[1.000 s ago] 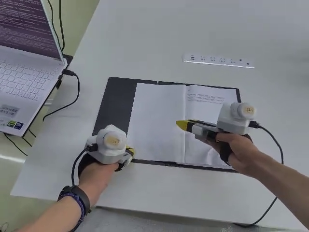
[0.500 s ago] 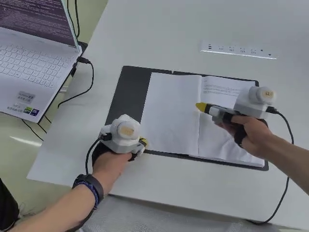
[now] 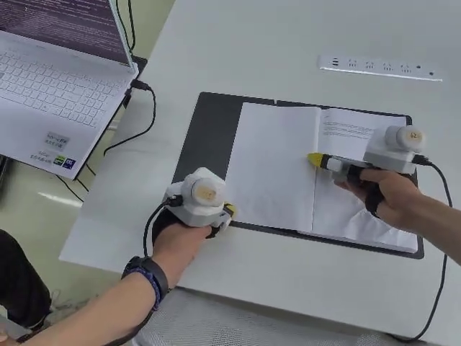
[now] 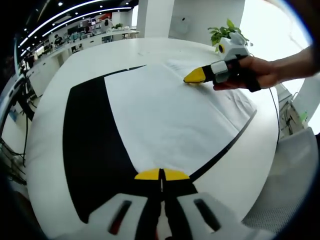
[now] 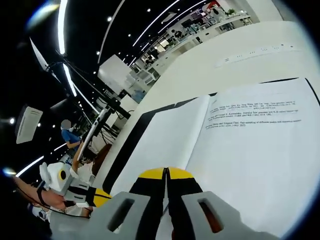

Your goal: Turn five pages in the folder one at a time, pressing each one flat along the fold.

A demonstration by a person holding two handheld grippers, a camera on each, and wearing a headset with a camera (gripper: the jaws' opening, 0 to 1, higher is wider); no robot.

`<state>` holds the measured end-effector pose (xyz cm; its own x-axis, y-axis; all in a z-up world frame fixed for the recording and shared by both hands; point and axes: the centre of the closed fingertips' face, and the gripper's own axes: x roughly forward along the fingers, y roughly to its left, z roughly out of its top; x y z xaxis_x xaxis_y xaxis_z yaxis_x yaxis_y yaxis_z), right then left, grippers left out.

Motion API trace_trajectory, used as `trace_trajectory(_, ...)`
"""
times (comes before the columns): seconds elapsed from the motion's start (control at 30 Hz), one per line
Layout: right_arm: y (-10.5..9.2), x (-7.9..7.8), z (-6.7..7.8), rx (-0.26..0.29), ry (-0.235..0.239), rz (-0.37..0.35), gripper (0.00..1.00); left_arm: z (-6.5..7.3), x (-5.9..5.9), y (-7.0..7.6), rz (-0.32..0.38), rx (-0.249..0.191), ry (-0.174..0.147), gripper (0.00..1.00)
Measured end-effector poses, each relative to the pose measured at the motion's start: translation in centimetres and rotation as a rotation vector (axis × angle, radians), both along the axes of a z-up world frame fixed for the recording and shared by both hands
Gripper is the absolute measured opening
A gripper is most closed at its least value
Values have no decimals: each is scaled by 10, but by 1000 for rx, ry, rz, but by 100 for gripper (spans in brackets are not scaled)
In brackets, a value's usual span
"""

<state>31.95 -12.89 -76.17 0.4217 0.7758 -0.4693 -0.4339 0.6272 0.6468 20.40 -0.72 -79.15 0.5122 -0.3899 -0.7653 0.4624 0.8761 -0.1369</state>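
The folder (image 3: pixel 205 137) lies open on the white table, its black cover showing at the left. A blank white page (image 3: pixel 274 166) lies left of the fold and a page with printed lines (image 3: pixel 360 130) lies right of it. My right gripper (image 3: pixel 315 159) is shut, its yellow tips (image 5: pixel 165 173) down on the fold about halfway along. My left gripper (image 3: pixel 229 210) is shut too, its tips (image 4: pixel 161 174) resting at the folder's near edge by the blank page's corner. The left gripper view also catches the right gripper (image 4: pixel 197 75) across the page.
An open laptop (image 3: pixel 57 65) stands at the far left with a black cable (image 3: pixel 137 122) running toward the folder. A white power strip (image 3: pixel 378 68) lies beyond the folder. The right gripper's cable (image 3: pixel 446 238) trails off the near right edge.
The head camera has shifted, so the whole scene sits further right. The right gripper's tip has slid a little away from me along the fold. The left gripper has stayed put.
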Motion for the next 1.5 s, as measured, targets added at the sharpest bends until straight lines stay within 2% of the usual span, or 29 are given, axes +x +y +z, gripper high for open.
trace_trajectory(0.2,1,11,-2,16,2,-43,0,0,0,0,-1,5,0,0)
trace_trajectory(0.7,6,36,-3,51,8,-73,0,0,0,-1,-10,5,-1,0)
trace_trajectory(0.87,9,41,2,75,14,-93,0,-1,1,-1,-8,-4,3,0)
trace_trajectory(0.97,11,45,5,84,1,-97,0,-1,1,-1,-10,-5,2,0)
trace_trajectory(1.03,9,55,7,90,-5,-153,0,0,1,-1,-12,-5,1,0)
trace_trajectory(1.13,7,63,6,96,1,-186,0,0,1,-1,-10,-9,2,0)
trace_trajectory(1.3,2,80,1,143,33,-260,0,0,1,0,-5,-15,2,0)
trace_trajectory(1.4,3,85,-1,147,28,-270,0,0,2,1,13,-32,2,0)
trace_trajectory(1.5,2,92,-2,154,24,-286,0,0,2,0,15,-32,0,0)
